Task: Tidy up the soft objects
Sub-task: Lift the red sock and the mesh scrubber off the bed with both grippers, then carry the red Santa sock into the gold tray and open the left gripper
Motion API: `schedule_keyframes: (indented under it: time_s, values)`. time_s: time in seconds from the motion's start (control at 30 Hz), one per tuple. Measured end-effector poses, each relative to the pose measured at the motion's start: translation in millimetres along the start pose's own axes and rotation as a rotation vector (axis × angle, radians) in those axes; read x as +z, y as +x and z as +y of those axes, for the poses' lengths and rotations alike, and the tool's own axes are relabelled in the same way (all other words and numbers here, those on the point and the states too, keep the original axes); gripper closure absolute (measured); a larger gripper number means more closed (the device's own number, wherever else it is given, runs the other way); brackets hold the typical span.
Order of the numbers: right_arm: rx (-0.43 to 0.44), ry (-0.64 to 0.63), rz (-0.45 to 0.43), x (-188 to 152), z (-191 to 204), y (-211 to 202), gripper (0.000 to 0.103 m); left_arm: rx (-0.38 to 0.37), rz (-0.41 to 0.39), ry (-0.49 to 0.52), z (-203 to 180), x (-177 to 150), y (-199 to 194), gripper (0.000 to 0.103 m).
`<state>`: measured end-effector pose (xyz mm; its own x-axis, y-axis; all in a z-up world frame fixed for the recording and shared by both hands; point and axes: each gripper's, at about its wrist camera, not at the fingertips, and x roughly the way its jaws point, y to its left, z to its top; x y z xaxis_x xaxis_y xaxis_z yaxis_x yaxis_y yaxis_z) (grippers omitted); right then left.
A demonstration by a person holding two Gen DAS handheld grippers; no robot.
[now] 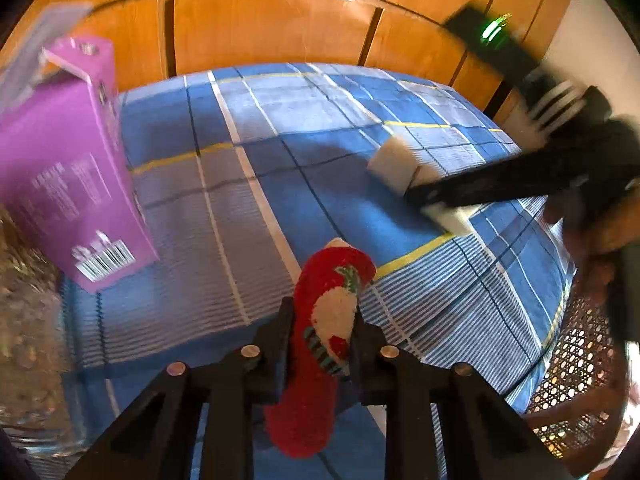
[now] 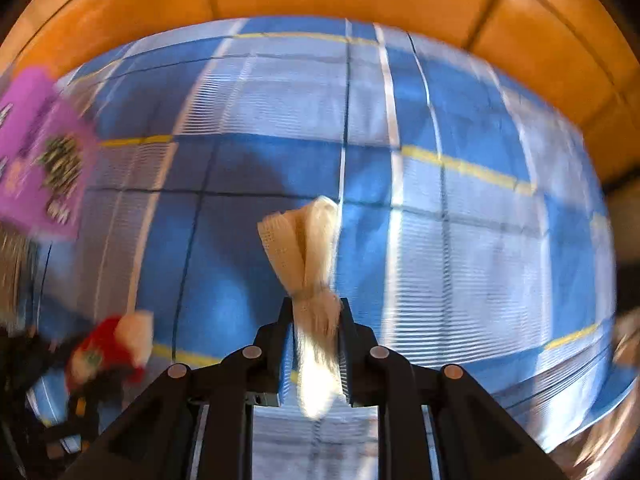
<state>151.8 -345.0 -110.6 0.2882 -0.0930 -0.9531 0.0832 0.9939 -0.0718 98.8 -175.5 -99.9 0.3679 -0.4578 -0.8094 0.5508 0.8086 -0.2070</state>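
A fuzzy red sock (image 1: 328,280) with white and green patterning stands up between the fingers of my left gripper (image 1: 322,312), which is shut on it above a blue plaid bedcover (image 1: 248,200). In the right wrist view, my right gripper (image 2: 316,306) is shut on a cream white knit cloth (image 2: 304,240), whose free end sticks out ahead of the fingertips. The left wrist view shows the same white cloth (image 1: 394,164) on the cover at the right, with the black fingers of the right gripper (image 1: 416,196) closed over it. The red sock (image 2: 108,348) appears blurred at lower left.
A purple cardboard box (image 1: 68,184) stands at the left edge of the bedcover (image 2: 480,240). Orange wooden cabinet doors (image 1: 280,20) rise behind the bed. A cane-weave chair seat (image 1: 576,380) lies at lower right, and a hand (image 1: 600,232) holds the right gripper.
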Motion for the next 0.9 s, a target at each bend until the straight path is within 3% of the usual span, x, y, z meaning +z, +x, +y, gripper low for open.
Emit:
schedule_keyframes:
  time_s: [0.1,0.2,0.33,0.37,0.6,0.77,0.9]
  values:
    - [0.003,0.037,-0.062,-11,-3,1,0.079,-0.017,-0.03,-0.007,-3,12,-15,0.08]
    - [0.037,0.054,-0.06,-15,-11,1,0.078,-0.028,-0.084,0.021,-11,31,-34,0.08]
    - [0.008,0.028,-0.068,-15,-12,3,0.078,-0.032,-0.144,0.03,-15,75,-55,0.08]
    - [0.002,0.024,-0.069,-14,4,3,0.078,-0.026,-0.149,0.024,-14,82,-58,0.08]
    - [-0.012,0.005,-0.069,-7,13,9,0.077,0.072,-0.24,-0.155,55,159,-96,0.08]
    - [-0.044,-0.043,-0.085,-8,22,8,0.077,0.171,-0.303,-0.267,118,163,-134,0.08]
    - [-0.105,-0.117,-0.11,-13,43,7,0.078,0.264,-0.328,-0.322,158,136,-164,0.08]
